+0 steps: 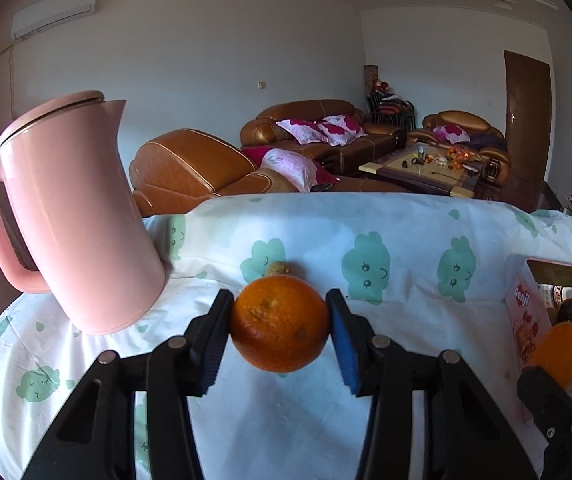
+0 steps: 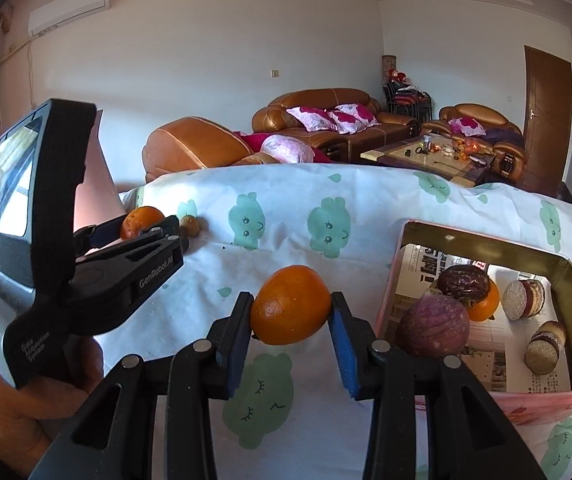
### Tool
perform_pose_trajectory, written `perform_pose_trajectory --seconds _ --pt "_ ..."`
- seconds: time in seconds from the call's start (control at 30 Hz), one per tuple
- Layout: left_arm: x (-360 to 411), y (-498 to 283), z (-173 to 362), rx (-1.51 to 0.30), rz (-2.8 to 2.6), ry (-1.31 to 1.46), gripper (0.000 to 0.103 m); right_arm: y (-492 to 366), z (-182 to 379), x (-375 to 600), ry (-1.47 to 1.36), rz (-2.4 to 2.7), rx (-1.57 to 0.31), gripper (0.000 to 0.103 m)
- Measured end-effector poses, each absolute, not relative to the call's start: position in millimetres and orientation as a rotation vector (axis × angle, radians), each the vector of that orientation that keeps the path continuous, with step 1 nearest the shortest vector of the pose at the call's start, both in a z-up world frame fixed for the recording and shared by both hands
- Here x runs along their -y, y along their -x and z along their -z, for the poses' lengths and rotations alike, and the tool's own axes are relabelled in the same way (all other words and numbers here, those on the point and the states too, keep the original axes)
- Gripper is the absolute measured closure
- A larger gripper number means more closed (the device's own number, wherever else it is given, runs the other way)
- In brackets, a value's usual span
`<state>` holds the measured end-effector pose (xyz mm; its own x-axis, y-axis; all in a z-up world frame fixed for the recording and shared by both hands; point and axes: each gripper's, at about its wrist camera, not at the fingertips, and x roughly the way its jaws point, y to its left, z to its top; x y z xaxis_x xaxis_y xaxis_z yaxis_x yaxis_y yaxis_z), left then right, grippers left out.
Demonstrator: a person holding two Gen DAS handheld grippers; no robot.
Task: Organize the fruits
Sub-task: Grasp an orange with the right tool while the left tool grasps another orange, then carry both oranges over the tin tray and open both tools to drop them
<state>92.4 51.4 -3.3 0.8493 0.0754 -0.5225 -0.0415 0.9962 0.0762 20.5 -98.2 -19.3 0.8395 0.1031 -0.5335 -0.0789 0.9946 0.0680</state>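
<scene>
My left gripper [image 1: 279,306] is shut on a rough-skinned orange [image 1: 280,332], held over the white cloth with green clouds. A small brown fruit [image 1: 278,268] lies on the cloth just behind it. In the right wrist view the same left gripper [image 2: 146,226] and its orange [image 2: 142,216] show at the left, with the small brown fruit [image 2: 190,225] beside them. My right gripper [image 2: 292,300] is shut on a smoother orange [image 2: 292,314], just left of the pink box [image 2: 482,242]. Inside the box lie two purple fruits [image 2: 434,326], an orange and some round cakes.
A tall pink kettle [image 1: 66,216] stands on the cloth close to the left of my left gripper. A hand holds the left gripper's handle [image 2: 26,400]. Beyond the far edge of the cloth-covered table are brown sofas [image 1: 190,164] and a coffee table.
</scene>
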Motion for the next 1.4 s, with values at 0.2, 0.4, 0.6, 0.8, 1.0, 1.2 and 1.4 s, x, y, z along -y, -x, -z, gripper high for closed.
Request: perform_pose_trajectory --seconds 0.2,0.4,0.6,0.8,1.0,1.2,1.4 --pt "-57.2 -70.7 3.4 -0.523 -0.07 -0.03 0.054 -14.8 11.9 95.3 0.008 -0.063 -0.503 0.063" --pt "-54.1 -51.8 5.3 -0.521 -0.069 -0.023 0.054 -4.8 8.8 91.9 0.05 -0.06 -0.483 0.063" --pt "-51.3 -38.7 6.8 -0.531 -0.051 -0.005 0.054 4.8 9.6 97.9 0.042 -0.055 -0.497 0.063" --pt "-46.5 -29.1 8.5 -0.53 -0.039 -0.009 0.054 13.4 10.1 103.6 0.041 -0.046 -0.499 0.063" --pt "-40.9 -21.8 9.0 -0.538 -0.025 -0.009 0.054 21.1 10.0 105.7 0.05 -0.045 -0.497 0.063" --pt "-29.3 -16.3 9.6 -0.55 0.009 -0.013 0.054 26.6 10.3 113.0 0.055 -0.051 -0.503 0.063" --pt "-5.9 -8.6 11.1 -0.569 0.1 -0.023 0.054 32.9 10.9 133.6 0.046 -0.042 -0.515 0.063"
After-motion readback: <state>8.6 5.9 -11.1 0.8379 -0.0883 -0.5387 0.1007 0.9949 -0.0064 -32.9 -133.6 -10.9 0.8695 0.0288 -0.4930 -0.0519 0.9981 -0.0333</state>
